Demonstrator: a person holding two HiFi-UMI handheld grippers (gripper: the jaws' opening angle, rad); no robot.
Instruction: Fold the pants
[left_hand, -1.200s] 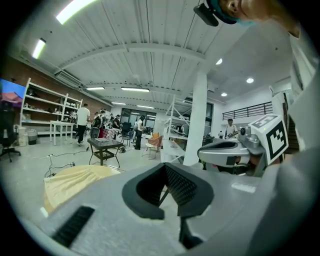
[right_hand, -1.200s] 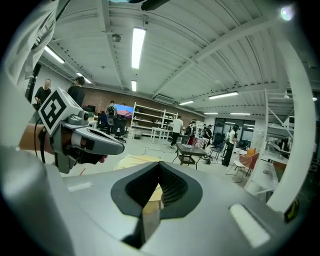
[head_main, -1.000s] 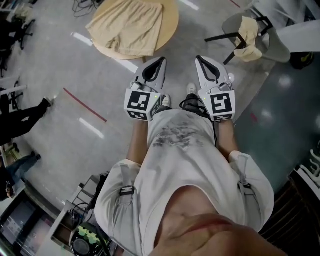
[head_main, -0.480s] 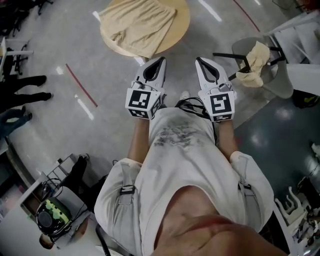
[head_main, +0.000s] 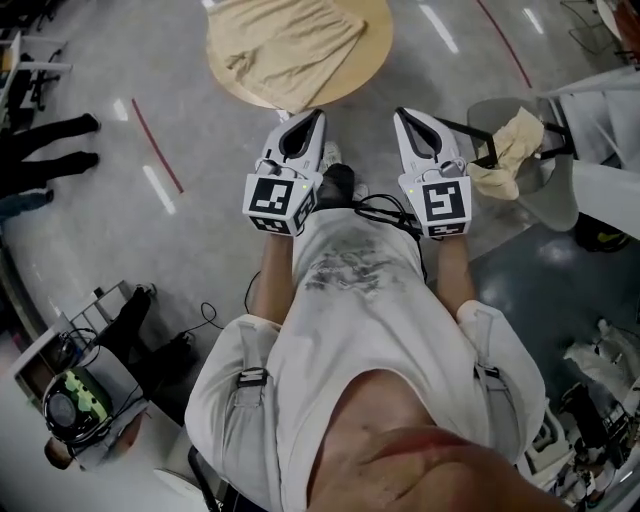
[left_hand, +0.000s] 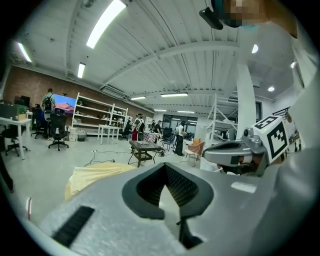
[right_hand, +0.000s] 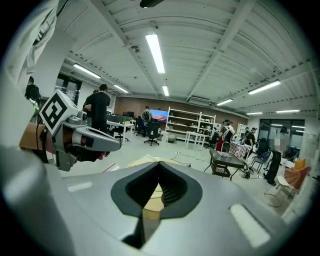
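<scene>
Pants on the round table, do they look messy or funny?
A little. The pants lie unfolded and wrinkled on the table, toward its left side in the head view. Another beige cloth is slumped over a chair at the right. Nothing looks spilled or broken.
</scene>
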